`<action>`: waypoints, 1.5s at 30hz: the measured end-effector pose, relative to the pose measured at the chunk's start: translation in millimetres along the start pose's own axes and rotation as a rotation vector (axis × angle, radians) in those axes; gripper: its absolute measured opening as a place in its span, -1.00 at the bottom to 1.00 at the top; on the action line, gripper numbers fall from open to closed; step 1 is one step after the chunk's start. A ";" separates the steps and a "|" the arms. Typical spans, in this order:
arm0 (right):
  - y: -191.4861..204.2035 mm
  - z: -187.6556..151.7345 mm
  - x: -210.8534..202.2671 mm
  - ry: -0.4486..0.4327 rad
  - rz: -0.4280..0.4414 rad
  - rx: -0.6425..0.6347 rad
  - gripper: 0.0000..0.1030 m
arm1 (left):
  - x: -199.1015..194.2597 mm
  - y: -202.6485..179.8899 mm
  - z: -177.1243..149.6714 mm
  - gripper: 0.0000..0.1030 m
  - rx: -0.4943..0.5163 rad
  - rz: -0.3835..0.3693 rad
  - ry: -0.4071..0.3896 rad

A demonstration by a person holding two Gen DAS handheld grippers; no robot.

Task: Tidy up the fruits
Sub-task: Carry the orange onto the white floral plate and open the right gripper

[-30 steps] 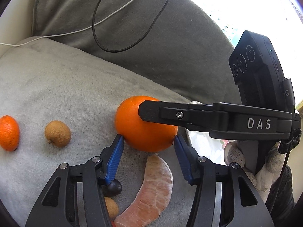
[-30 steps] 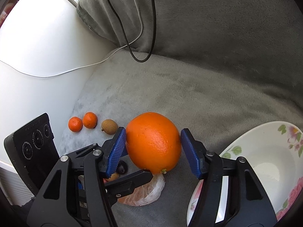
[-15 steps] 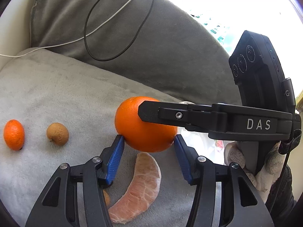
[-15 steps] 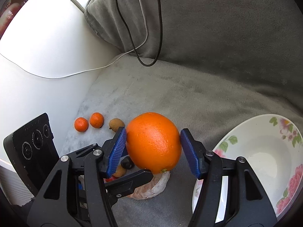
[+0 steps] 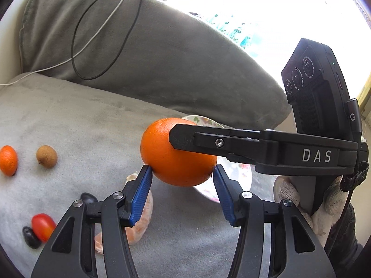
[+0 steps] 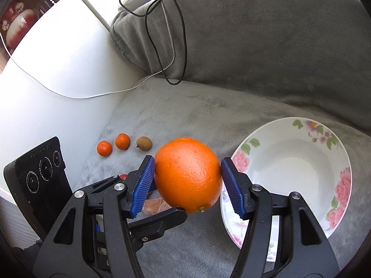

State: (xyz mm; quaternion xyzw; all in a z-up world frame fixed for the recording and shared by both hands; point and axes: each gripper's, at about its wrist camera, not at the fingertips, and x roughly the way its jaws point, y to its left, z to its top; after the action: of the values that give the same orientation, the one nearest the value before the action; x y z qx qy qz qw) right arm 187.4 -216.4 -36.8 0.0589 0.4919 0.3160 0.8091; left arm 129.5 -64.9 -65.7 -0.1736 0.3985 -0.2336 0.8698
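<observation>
A large orange (image 5: 169, 162) hangs above the grey sofa cushion, gripped from two sides. In the left wrist view my left gripper (image 5: 180, 173) has its blue pads pressed on the orange's lower flanks, and a black finger of my right gripper (image 5: 208, 142) lies across its front. In the right wrist view my right gripper (image 6: 187, 180) is shut on the orange (image 6: 187, 173), whose stem end points down. A finger of the left gripper (image 6: 162, 220) shows beneath it. A white floral plate (image 6: 289, 162) lies just to the right on the cushion.
On the cushion lie two small mandarins (image 6: 104, 148) (image 6: 122, 141), a brown fruit (image 6: 144, 143), a cherry tomato (image 5: 43, 227), dark grapes (image 5: 31, 237) and a peeled citrus segment (image 5: 139, 227). Black and white cables (image 6: 171, 46) trail over the back pillow. A gloved hand (image 5: 324, 208) holds the right gripper.
Both grippers have risen together with the orange and shifted toward the plate. The fruits on the cushion look smaller and farther, and more of the plate shows.
</observation>
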 end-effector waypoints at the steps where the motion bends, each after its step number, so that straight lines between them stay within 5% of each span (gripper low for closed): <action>1: -2.4 -2.7 -3.9 -0.004 -0.001 0.007 0.21 | 1.4 -2.7 -1.5 0.04 0.007 -0.003 0.004; 22: -52.7 -42.4 -34.6 -0.040 -0.015 0.143 0.21 | 38.5 -50.0 -18.0 0.03 0.081 -0.038 0.086; 28: -58.4 -40.0 -64.1 -0.150 -0.078 0.145 0.22 | 31.9 -57.9 -18.7 -0.02 0.109 -0.045 0.067; 35: -53.8 -41.6 -91.8 -0.256 -0.166 0.106 0.49 | 15.6 -63.3 -25.7 -0.02 0.139 -0.030 0.038; 45: -42.6 -56.9 -101.5 -0.334 -0.233 0.070 0.53 | -2.8 -57.7 -38.4 0.01 0.169 0.014 0.007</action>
State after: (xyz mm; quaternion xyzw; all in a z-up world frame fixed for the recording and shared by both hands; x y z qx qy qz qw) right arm 127.2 -320.3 -6.0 0.0812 0.3650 0.1889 0.9080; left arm 82.7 -115.7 -59.7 -0.0960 0.3816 -0.2607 0.8816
